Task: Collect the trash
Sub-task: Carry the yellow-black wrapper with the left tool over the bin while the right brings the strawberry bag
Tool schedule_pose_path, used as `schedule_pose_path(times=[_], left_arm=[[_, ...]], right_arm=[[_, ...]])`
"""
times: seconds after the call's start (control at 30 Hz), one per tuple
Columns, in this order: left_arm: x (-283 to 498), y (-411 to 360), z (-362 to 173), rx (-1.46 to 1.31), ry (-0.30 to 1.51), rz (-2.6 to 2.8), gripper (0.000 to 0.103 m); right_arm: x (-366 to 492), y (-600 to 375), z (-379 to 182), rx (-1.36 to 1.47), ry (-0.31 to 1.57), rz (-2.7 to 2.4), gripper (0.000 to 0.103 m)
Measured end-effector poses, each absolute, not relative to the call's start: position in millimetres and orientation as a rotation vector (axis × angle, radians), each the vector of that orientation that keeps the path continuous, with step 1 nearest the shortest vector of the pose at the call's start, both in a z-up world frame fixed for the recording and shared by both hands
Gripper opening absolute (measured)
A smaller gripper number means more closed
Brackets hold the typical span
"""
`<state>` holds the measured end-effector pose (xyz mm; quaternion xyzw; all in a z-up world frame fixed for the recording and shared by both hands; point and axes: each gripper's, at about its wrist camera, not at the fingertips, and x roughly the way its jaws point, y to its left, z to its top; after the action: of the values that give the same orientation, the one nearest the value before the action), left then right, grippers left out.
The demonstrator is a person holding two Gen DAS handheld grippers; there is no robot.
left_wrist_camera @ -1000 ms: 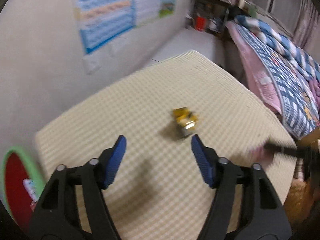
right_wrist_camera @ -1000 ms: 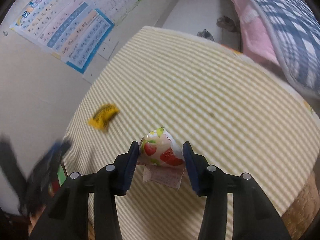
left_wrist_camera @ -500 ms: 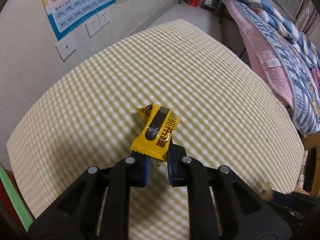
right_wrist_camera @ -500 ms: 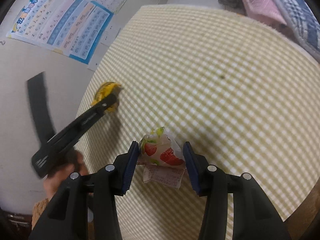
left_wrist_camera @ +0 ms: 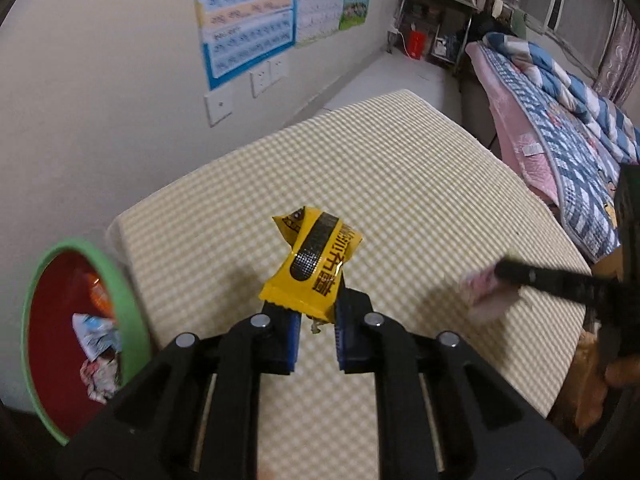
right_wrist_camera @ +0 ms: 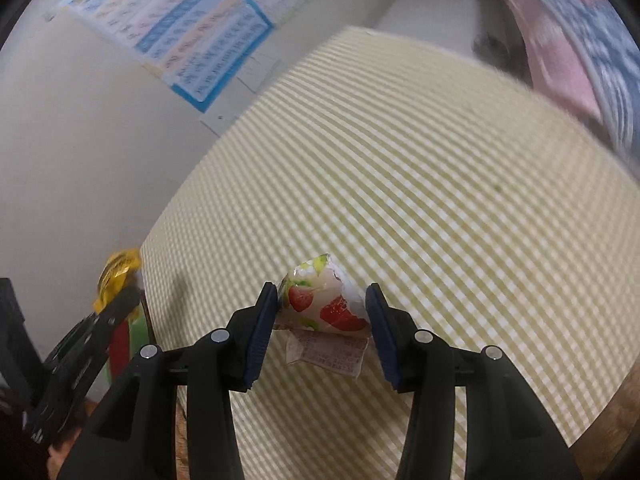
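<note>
My left gripper (left_wrist_camera: pixel 316 320) is shut on a yellow snack wrapper (left_wrist_camera: pixel 316 268) with black print and holds it above the checked table (left_wrist_camera: pixel 400 184), near the table's left end. My right gripper (right_wrist_camera: pixel 322 312) is shut on a white wrapper with red strawberries (right_wrist_camera: pixel 324 304) and holds it above the table. A green-rimmed bin with a red inside (left_wrist_camera: pixel 60 308) stands beside the table's left end, with several wrappers in it. The left gripper and its yellow wrapper (right_wrist_camera: pixel 116 276) also show at the left edge of the right wrist view, blurred.
A wall with posters (left_wrist_camera: pixel 248 12) and sockets runs behind the table. A bed with a blue and pink quilt (left_wrist_camera: pixel 560 100) stands at the right. A dark shelf (left_wrist_camera: pixel 436 12) stands at the back. The right gripper's arm (left_wrist_camera: pixel 560 280) shows at the right, blurred.
My left gripper closed on the yellow wrapper, lifted it off the table and carried it left toward the bin. My right gripper kept hold of the strawberry wrapper and moved left too.
</note>
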<state>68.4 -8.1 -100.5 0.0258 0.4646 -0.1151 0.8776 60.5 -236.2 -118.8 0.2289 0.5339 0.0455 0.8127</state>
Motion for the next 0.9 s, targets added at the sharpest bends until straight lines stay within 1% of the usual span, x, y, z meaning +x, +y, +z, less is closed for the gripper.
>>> schedule_pose_path(times=[0.13, 0.33, 0.63, 0.9], left_arm=[[43, 11, -78, 0.056, 0.894, -0.213, 0.013], [12, 41, -56, 0.037, 0.812, -0.182, 0.013], [-4, 70, -46, 0.015, 0.764, -0.142, 0.013], [-9, 90, -43, -0.028, 0.747, -0.124, 0.013]], right_arm=[[58, -208, -101, 0.377, 1.079, 0.093, 0.045], [33, -169, -76, 0.323, 0.987, 0.121, 0.045], [-6, -130, -38, 0.27, 0.893, 0.167, 0.045], [-18, -107, -14, 0.239, 0.848, 0.188, 0.045]])
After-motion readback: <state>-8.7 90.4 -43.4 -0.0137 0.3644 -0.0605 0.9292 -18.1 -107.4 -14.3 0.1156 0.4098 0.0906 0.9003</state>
